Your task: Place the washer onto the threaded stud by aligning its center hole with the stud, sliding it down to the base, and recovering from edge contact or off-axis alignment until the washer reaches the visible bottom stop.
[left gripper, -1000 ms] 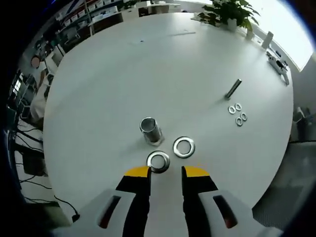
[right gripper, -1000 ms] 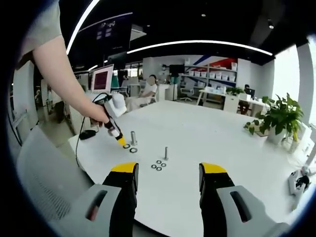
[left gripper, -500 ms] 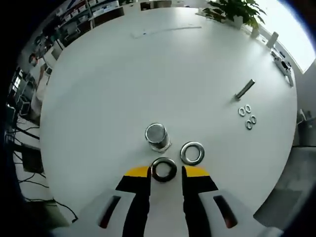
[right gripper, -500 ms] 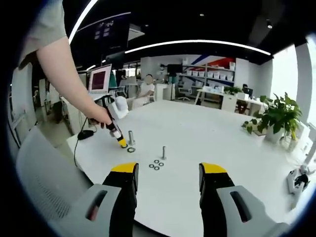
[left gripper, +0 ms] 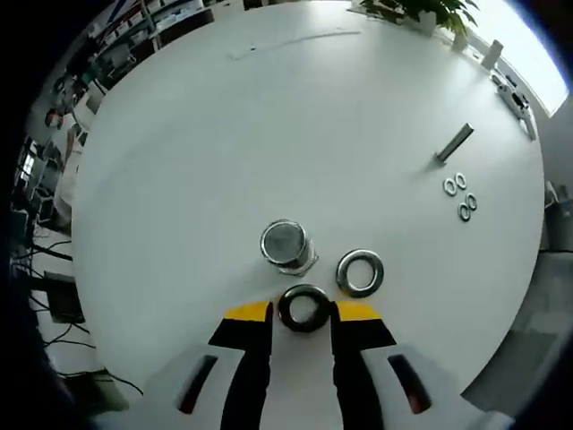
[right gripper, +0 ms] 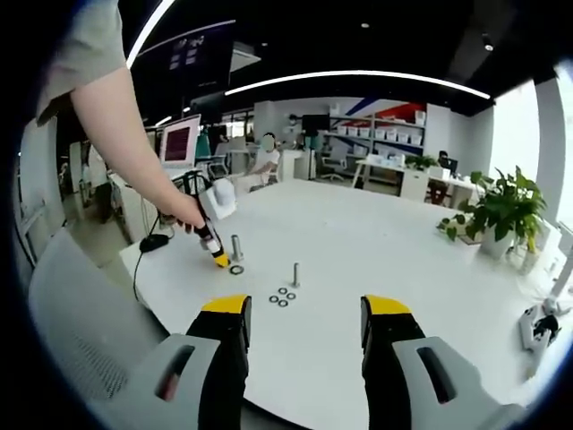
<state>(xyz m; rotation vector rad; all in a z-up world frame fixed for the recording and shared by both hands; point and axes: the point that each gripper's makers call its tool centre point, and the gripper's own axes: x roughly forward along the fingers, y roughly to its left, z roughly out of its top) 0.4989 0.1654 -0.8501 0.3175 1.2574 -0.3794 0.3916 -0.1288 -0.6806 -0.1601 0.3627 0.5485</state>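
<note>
In the left gripper view a steel washer point(left gripper: 304, 307) lies flat on the white table point(left gripper: 269, 134), right between the yellow tips of my left gripper point(left gripper: 303, 313), which is open. A second washer point(left gripper: 360, 272) lies just to its right. The thick threaded stud point(left gripper: 286, 244) stands upright just beyond, seen from above. In the right gripper view my right gripper point(right gripper: 304, 309) hangs open and empty above the table's near edge. There a person's hand holds the left gripper point(right gripper: 213, 246) down beside the stud point(right gripper: 236, 247) and a washer point(right gripper: 236, 270).
A thin stud point(left gripper: 454, 143) and several small washers point(left gripper: 461, 195) sit further right on the table; they also appear as the thin stud point(right gripper: 295, 274) and small washers point(right gripper: 282, 296). A potted plant point(right gripper: 497, 219) stands at the far edge. Office desks and chairs surround the table.
The left gripper has come forward and down, so the near washer now sits between its tips instead of just ahead of them. The right gripper has barely moved.
</note>
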